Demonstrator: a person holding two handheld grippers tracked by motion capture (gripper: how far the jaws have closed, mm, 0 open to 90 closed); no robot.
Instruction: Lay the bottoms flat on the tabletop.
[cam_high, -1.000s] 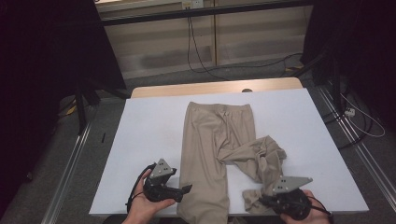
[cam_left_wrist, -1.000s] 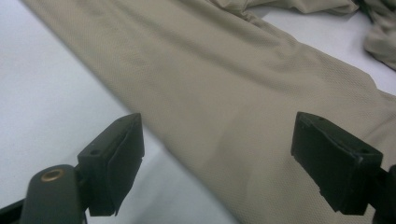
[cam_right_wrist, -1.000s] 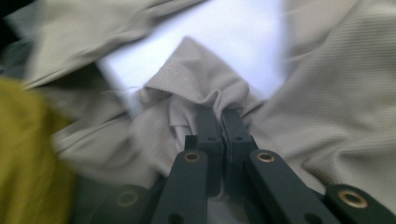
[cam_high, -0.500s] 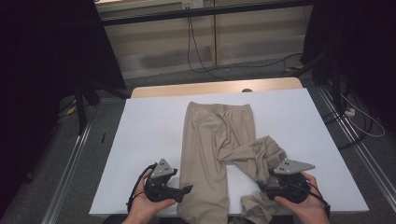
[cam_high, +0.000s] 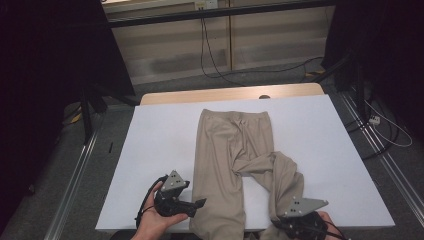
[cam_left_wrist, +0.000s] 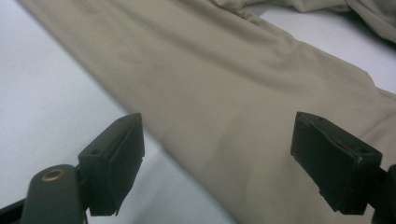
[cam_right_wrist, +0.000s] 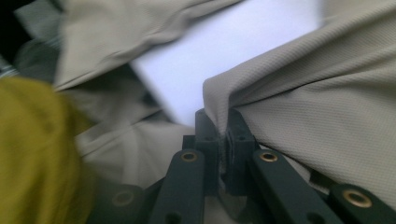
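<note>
Up close, right gripper (cam_right_wrist: 227, 140) pinching trousers (cam_high: 235, 150) fold, left gripper (cam_left_wrist: 219, 163) wide open, empty.

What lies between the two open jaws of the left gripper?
In the left gripper view, the left gripper hovers open: between its jaws lie the edge of the beige trousers and bare white table.
</note>
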